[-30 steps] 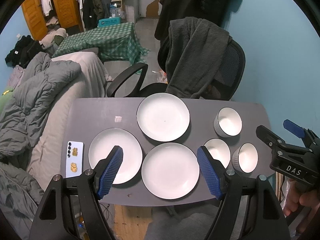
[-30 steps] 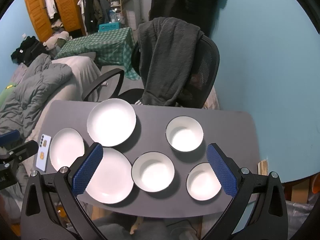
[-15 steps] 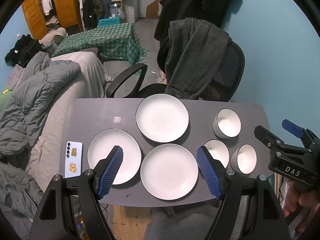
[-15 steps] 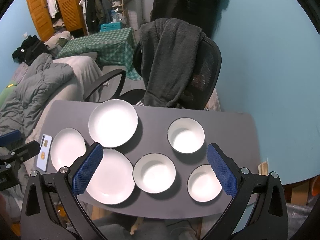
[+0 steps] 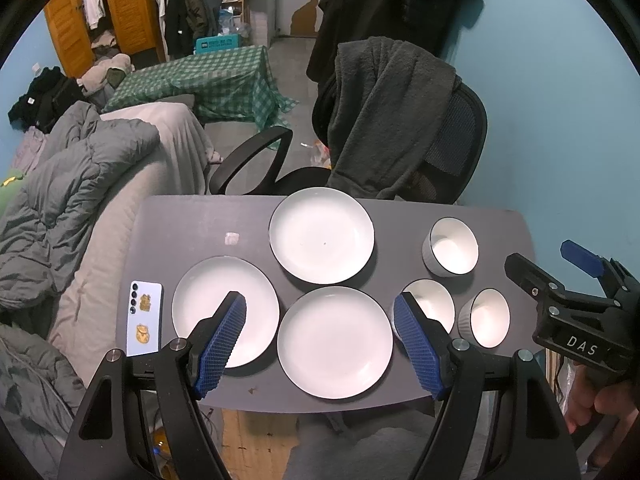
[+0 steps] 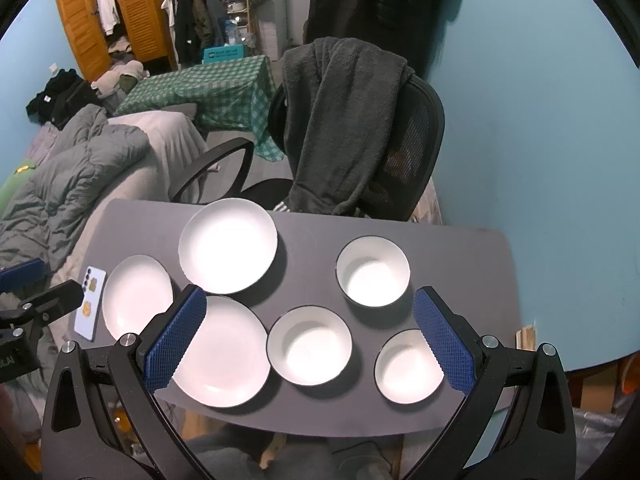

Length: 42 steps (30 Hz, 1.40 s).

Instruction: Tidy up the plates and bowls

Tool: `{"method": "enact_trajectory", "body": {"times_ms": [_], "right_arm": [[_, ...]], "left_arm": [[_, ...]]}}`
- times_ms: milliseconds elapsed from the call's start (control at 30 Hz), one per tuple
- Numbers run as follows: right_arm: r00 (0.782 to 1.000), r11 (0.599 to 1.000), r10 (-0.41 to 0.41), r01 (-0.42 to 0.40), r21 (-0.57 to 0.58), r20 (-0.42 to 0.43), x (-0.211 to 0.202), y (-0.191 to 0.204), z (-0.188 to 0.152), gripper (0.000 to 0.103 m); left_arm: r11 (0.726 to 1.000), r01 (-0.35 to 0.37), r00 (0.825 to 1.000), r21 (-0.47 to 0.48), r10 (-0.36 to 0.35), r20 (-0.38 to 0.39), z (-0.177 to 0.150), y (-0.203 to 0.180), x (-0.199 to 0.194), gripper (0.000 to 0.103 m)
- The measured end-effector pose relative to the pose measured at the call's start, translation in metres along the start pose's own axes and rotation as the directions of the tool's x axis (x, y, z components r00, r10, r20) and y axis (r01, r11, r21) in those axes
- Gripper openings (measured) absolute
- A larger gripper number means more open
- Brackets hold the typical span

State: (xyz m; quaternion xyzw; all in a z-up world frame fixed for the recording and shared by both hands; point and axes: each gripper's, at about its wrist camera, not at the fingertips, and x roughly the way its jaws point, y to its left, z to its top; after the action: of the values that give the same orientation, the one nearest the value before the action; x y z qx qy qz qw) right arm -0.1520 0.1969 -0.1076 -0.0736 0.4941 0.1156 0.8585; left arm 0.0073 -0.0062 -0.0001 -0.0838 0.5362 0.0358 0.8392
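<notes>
Three white plates lie flat on the grey table (image 5: 180, 220): a far plate (image 5: 322, 235), a left plate (image 5: 216, 304) and a near plate (image 5: 336, 342). Three white bowls stand to their right: a far bowl (image 6: 373, 271), a middle bowl (image 6: 309, 345) and a near-right bowl (image 6: 408, 366). My left gripper (image 5: 320, 342) hovers open above the near plate, holding nothing. High over the bowls, my right gripper (image 6: 310, 344) is open and empty too. Each gripper shows at the edge of the other's view: the right gripper (image 5: 560, 300) and the left gripper (image 6: 32, 300).
A phone (image 5: 144, 318) lies at the table's left edge beside the left plate. Behind the table stands an office chair (image 5: 400, 128) draped with a grey garment. A bed with a grey duvet (image 5: 72, 184) lies to the left. A hand (image 5: 600, 404) holds the right gripper.
Both views have shifted only slightly; the table and dishes sit a touch differently in frame. No dish has moved and both grippers stay open.
</notes>
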Motion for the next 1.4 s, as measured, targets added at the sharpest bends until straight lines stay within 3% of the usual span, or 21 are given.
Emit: {"method": "enact_trajectory", "body": {"times_ms": [1400], "right_arm": [[1.0, 1.0, 0.002, -0.002, -0.004, -0.004, 0.002, 0.004, -0.005, 0.102]], "left_arm": [[0.999, 0.023, 1.0, -0.027, -0.023, 0.005, -0.012, 0.02, -0.005, 0.078]]}}
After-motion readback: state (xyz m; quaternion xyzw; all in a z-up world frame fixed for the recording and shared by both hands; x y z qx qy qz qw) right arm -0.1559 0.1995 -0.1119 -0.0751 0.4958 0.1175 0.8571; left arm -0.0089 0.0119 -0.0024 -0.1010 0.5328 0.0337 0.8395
